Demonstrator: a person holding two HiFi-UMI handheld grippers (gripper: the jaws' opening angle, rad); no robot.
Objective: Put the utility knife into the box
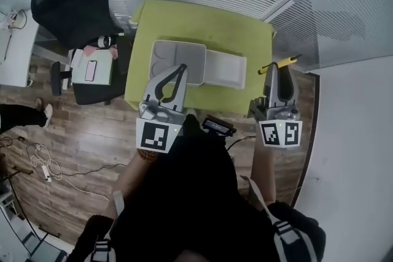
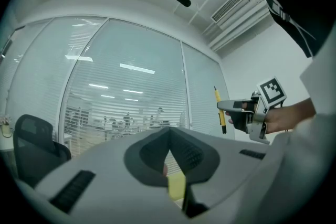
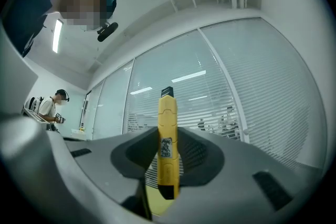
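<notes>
One slim yellow utility knife [image 3: 168, 128], black-tipped, upright

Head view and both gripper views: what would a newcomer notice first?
The yellow utility knife stands out first, clamped in the right tool near the right edge of the green table. Next comes the pale box lying open at the middle of that table. The left tool is shut and empty, and overlaps the box's near side in the head view.
</notes>
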